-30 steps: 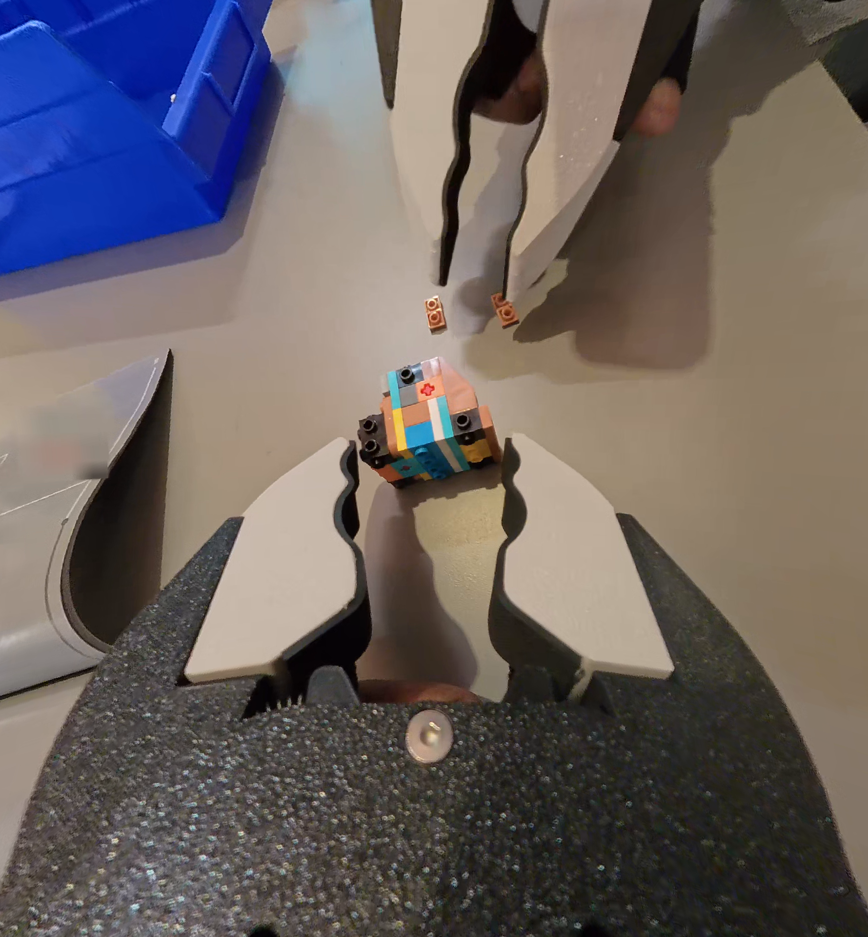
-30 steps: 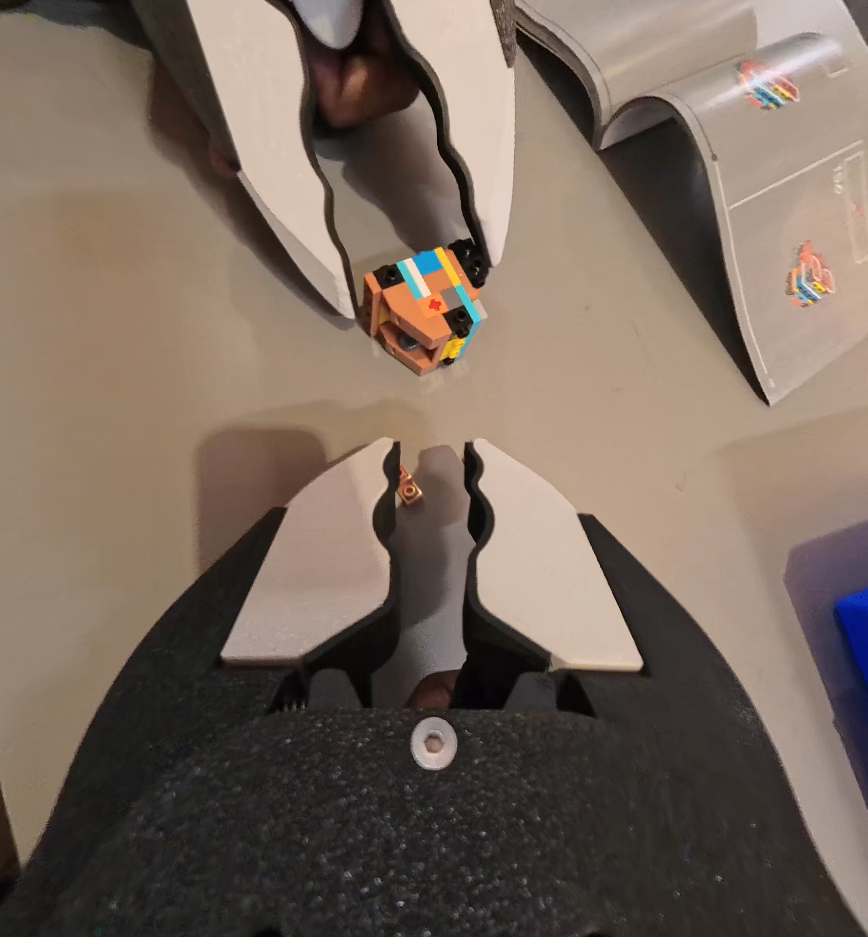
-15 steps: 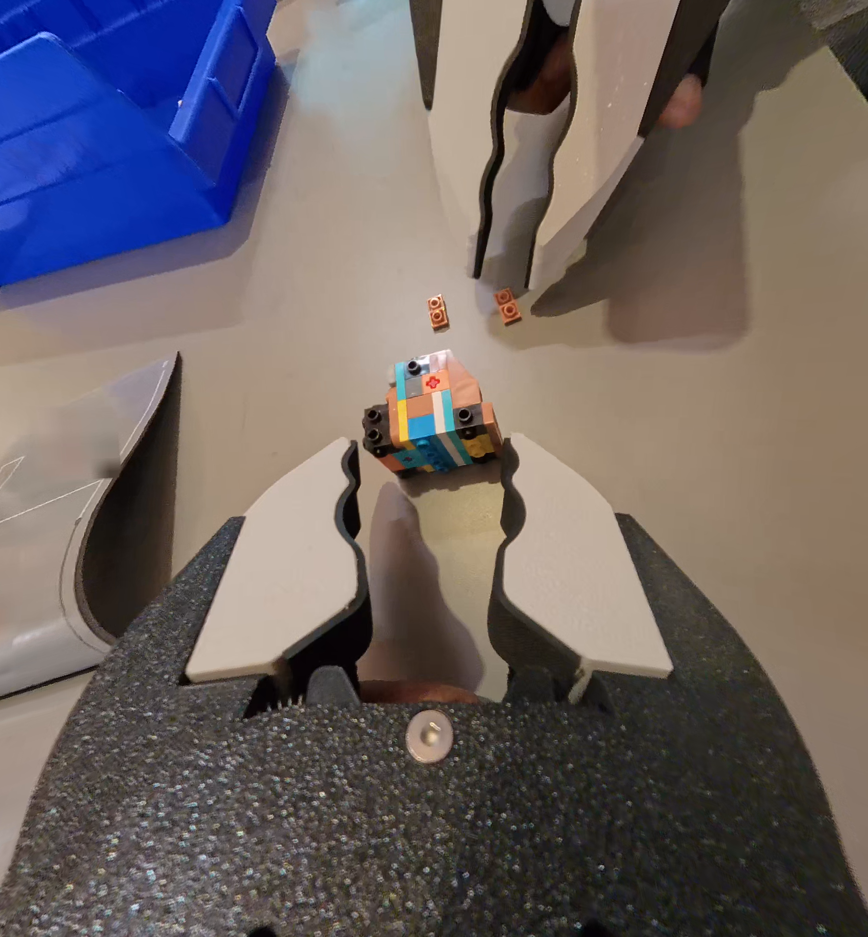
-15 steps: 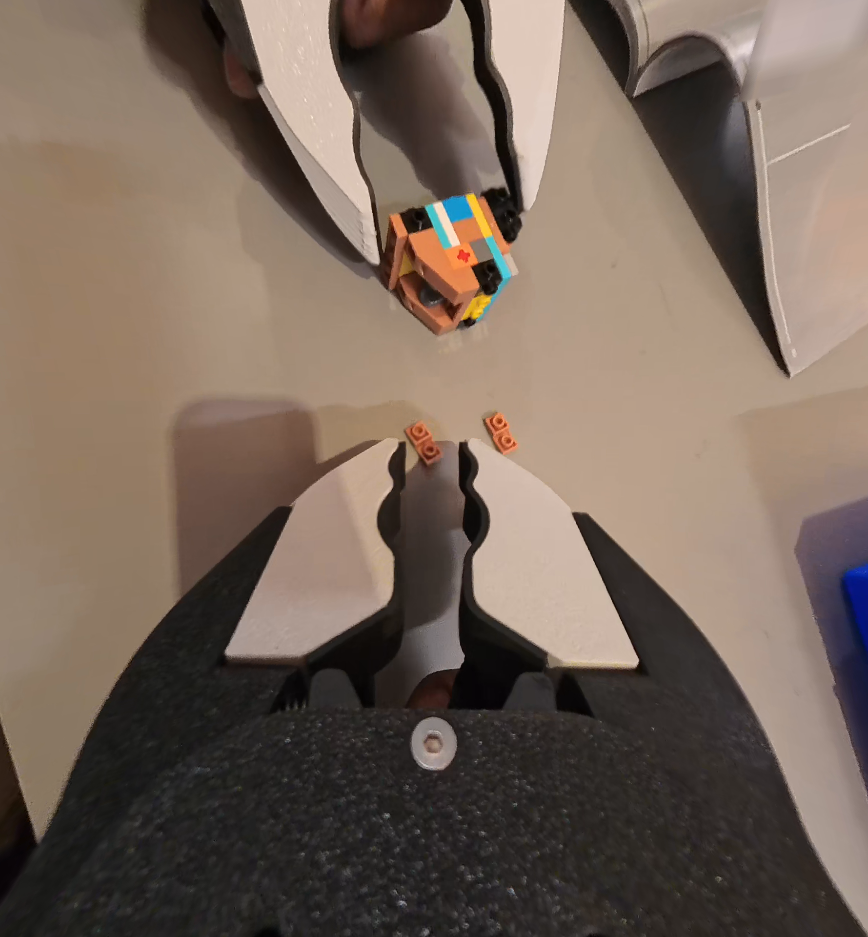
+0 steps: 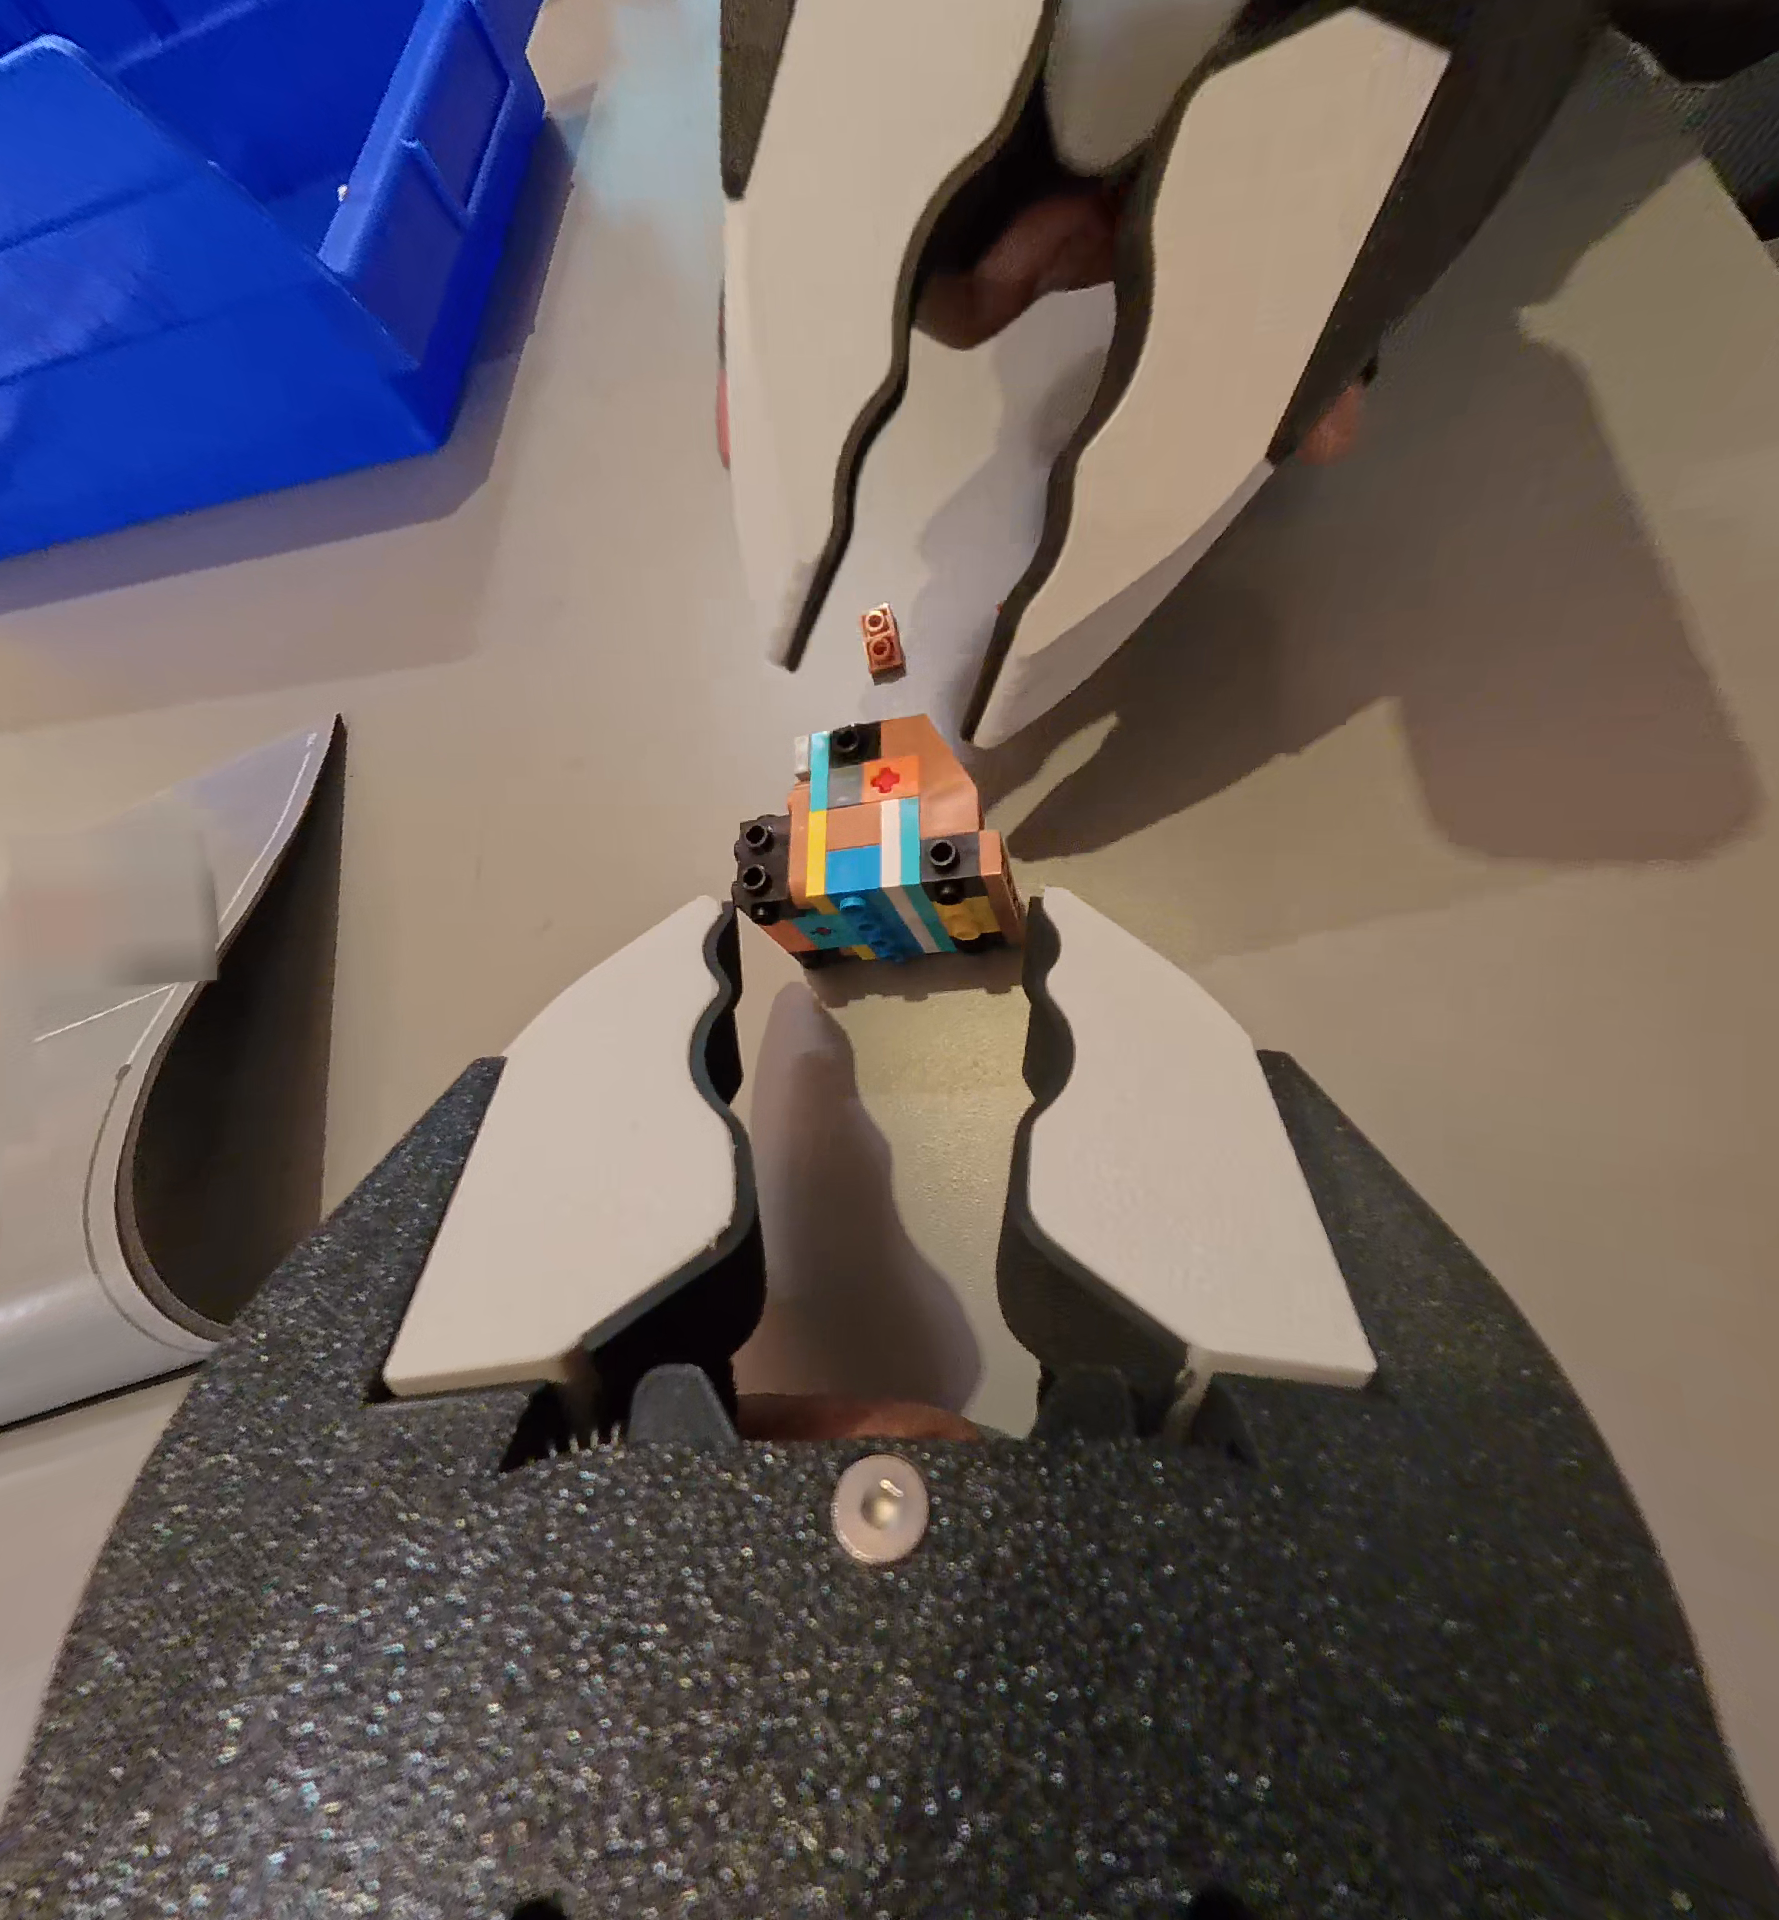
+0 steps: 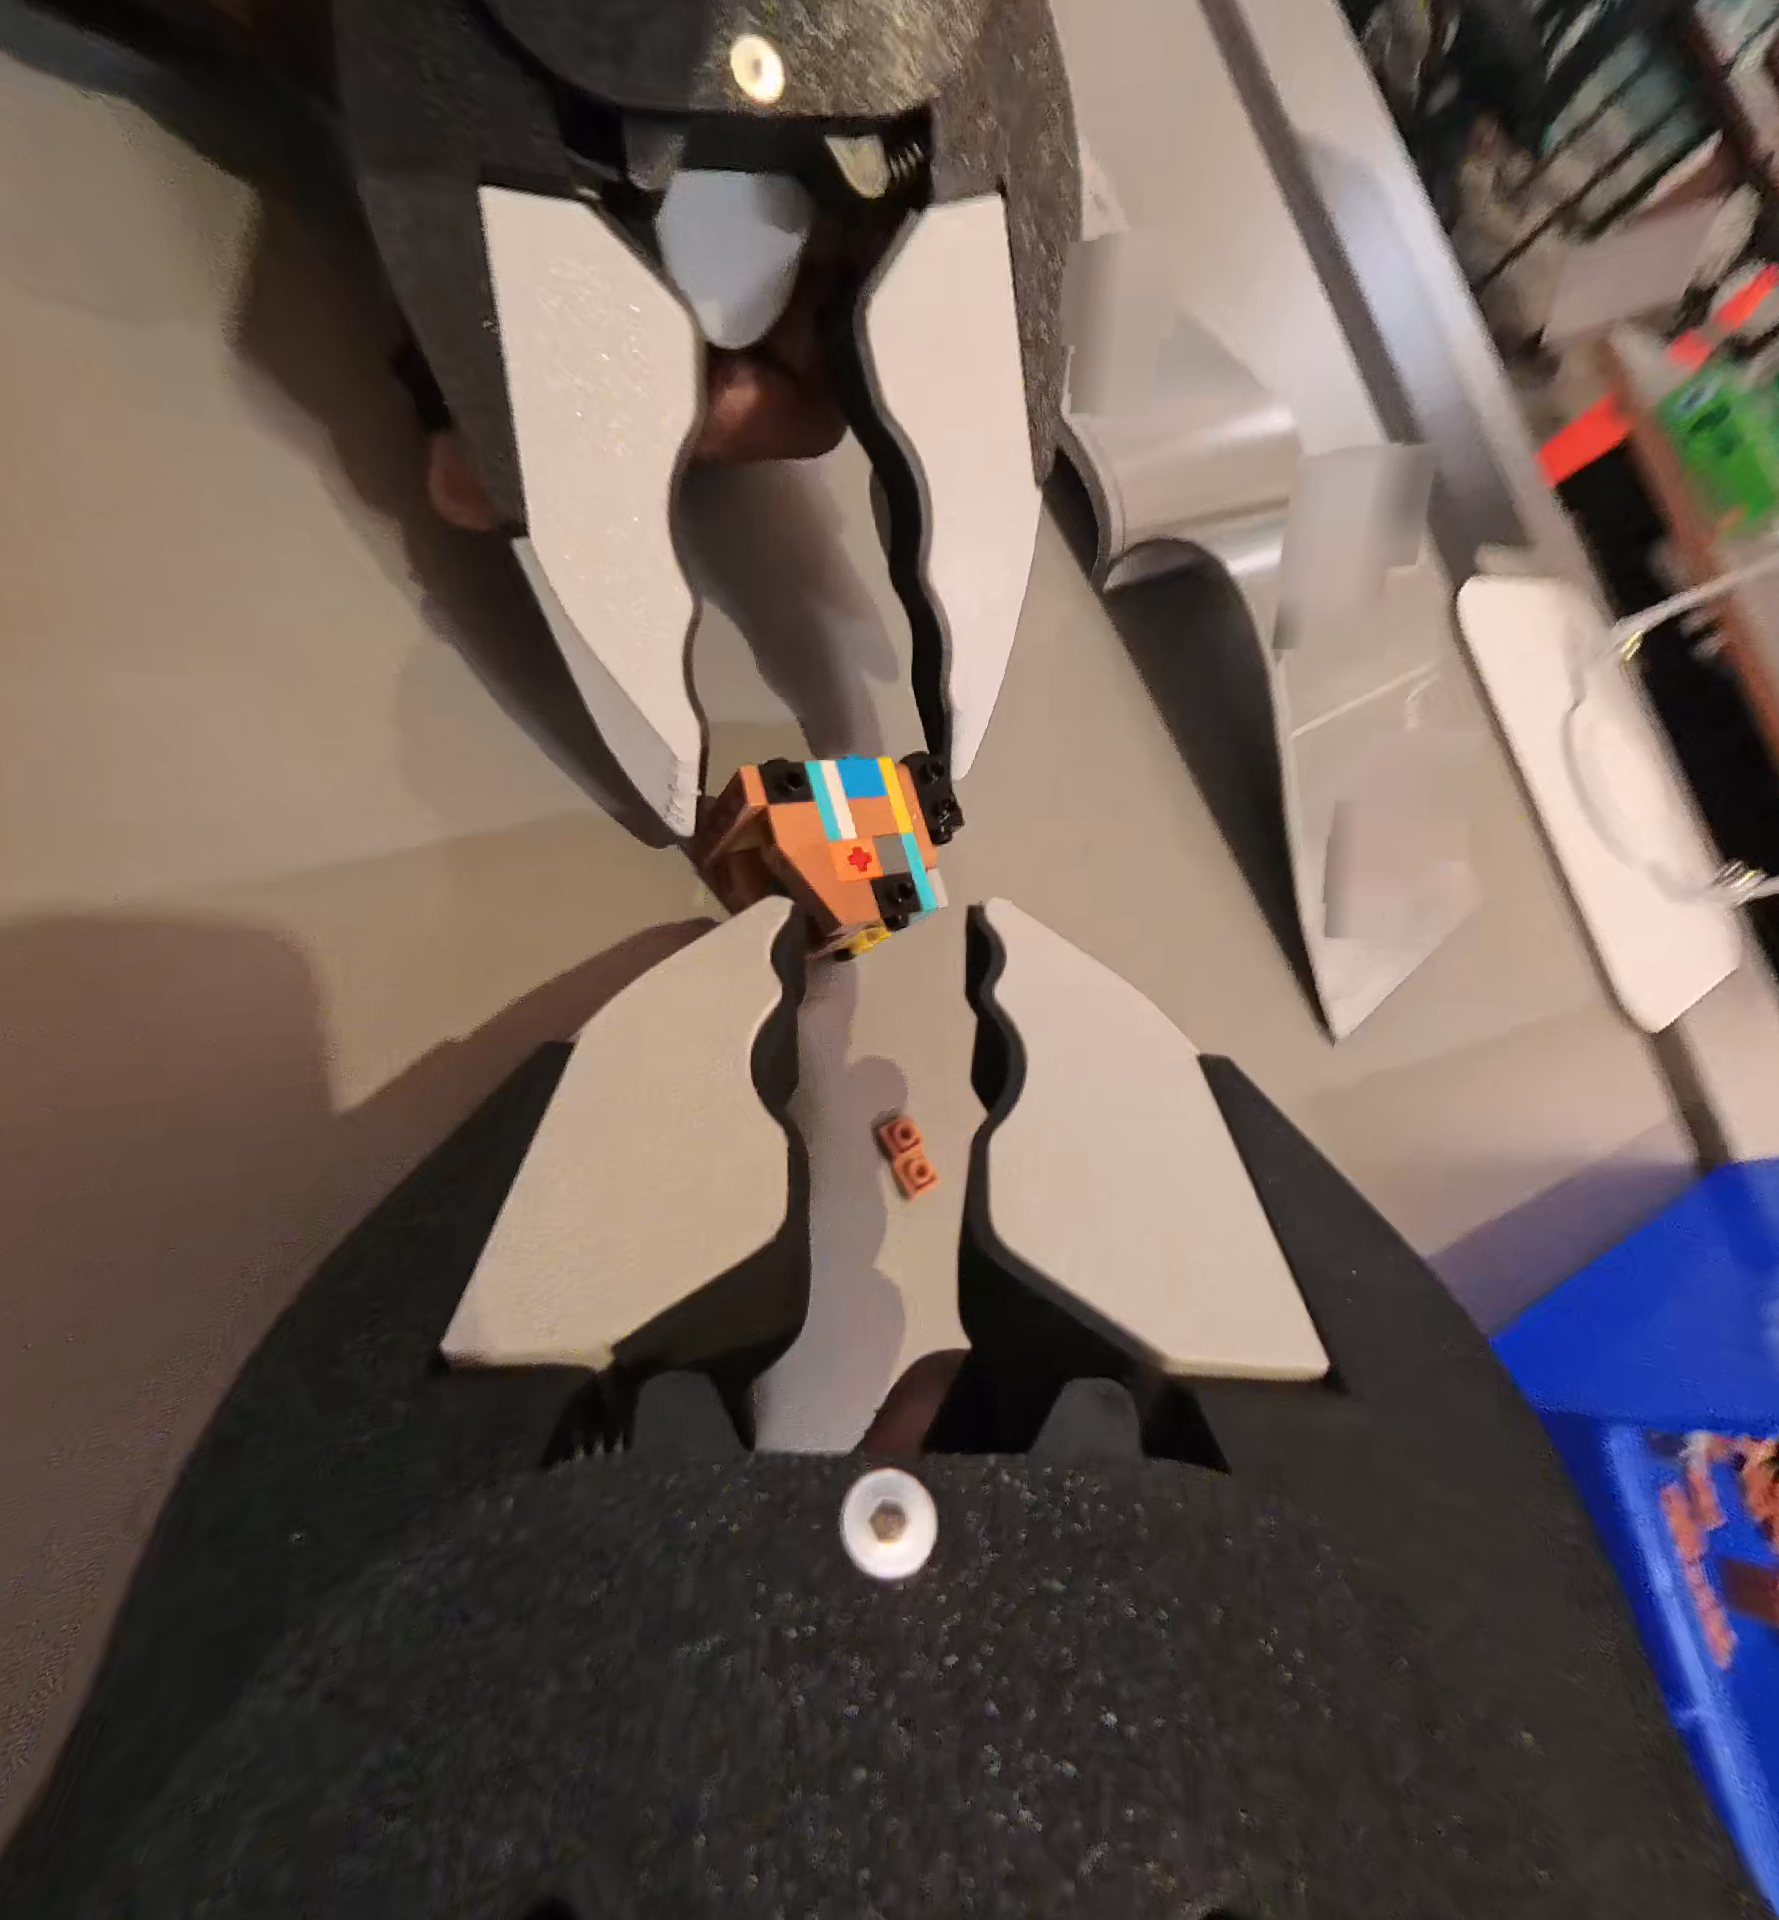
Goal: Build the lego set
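The lego model [image 5: 880,847], a small block of brown, blue, yellow, white and black bricks with a red mark on top, stands on the grey worktop [image 5: 1384,1039] between the two grippers. The left gripper [image 5: 880,920] is spread wide, its fingertips flanking the near end of the model; whether they actually press on its sides is hard to tell from either view. Nothing else sits between its fingers.

The right gripper [image 6: 880,920] faces it from the far side, also well open and holding nothing. A small brown two-stud plate [image 6: 907,1157] lies flat on the worktop in the gap between its fingers, closer to the right one and touching neither. In the left wrist view the same plate [image 5: 882,643] lies just beyond the model, apart from it.

A blue bin [image 5: 189,270] stands off to the left in the left wrist view, and an open instruction booklet [image 5: 64,1039] with a curled page lies nearer the left gripper. The right wrist view is somewhat blurred toward its edges.
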Available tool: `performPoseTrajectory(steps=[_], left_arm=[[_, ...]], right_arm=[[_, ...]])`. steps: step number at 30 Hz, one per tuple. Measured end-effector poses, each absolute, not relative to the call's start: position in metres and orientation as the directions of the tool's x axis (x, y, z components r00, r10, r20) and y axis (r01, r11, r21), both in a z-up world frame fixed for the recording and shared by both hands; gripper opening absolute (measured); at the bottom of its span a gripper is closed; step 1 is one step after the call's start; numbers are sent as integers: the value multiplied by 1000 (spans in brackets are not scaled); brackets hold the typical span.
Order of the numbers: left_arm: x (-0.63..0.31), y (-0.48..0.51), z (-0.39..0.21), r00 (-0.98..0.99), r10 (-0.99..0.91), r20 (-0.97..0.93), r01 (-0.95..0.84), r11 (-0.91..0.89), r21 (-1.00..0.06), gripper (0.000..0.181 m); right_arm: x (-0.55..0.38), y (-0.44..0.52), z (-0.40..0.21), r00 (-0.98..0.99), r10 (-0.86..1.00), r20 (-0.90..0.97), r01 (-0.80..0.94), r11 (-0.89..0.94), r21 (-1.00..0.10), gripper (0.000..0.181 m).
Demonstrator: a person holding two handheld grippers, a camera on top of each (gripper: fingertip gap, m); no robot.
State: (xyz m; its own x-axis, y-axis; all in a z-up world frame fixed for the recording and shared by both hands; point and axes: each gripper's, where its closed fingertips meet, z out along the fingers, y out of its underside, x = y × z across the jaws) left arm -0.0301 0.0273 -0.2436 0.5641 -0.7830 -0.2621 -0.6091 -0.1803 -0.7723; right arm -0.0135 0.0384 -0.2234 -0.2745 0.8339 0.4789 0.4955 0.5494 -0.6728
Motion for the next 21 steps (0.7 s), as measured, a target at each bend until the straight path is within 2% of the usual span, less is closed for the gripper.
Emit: performPoseTrajectory(steps=[3, 8, 10, 16, 21], left_arm=[[-30, 27, -244, 565, -785, -255, -608, -186, -772, 53], [-29, 27, -244, 566, -786, -249, -605, -191, -773, 54], [-31, 28, -244, 574, -782, -241, -600, -202, -774, 55], [-32, 29, -245, 585, -777, -231, -594, -217, -774, 58], [-33, 29, -243, 572, -774, -271, -611, -182, -771, 58]], right_arm=[[-14, 39, -222, -334, 739, 585, 421, 672, -610, 32], [-17, 35, -225, -438, 482, 759, 299, 874, -382, 30], [-19, 33, -226, -463, 424, 779, 272, 904, -330, 25], [-22, 37, -233, -494, 421, 761, 295, 904, -309, 14], [-20, 40, -232, -490, 492, 720, 326, 869, -372, 13]])
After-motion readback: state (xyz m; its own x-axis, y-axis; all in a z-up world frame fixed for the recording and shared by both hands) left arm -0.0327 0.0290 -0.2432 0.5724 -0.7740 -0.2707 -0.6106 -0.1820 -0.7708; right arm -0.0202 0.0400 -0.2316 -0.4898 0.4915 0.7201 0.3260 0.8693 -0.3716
